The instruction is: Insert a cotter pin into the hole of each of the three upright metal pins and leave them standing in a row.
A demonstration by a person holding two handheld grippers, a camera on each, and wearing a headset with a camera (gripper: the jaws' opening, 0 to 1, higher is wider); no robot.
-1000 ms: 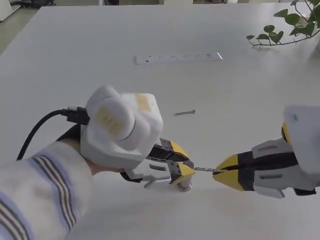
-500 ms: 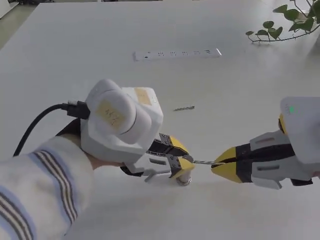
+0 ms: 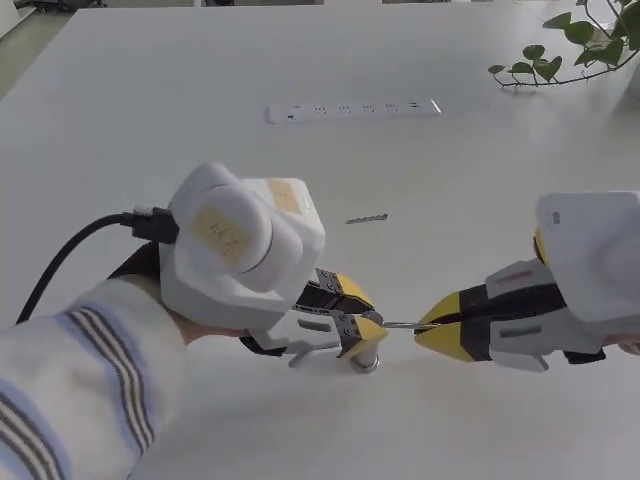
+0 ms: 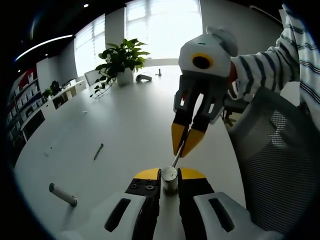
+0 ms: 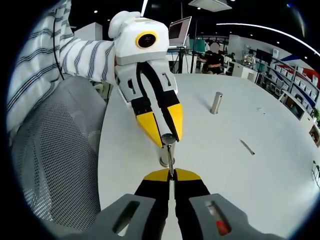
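My left claw (image 3: pixel 368 335) is clamped on an upright metal pin (image 3: pixel 366 360) near the worktop (image 3: pixel 450 200) edge. My right claw (image 3: pixel 425 327) pinches a cotter pin (image 3: pixel 400 325), its tip at that pin's top.

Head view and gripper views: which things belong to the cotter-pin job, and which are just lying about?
Job: metal pin in left gripper; cotter pin in right gripper; second metal pin; loose cotter pin.
Lying about: power strip; plant; mesh chair.
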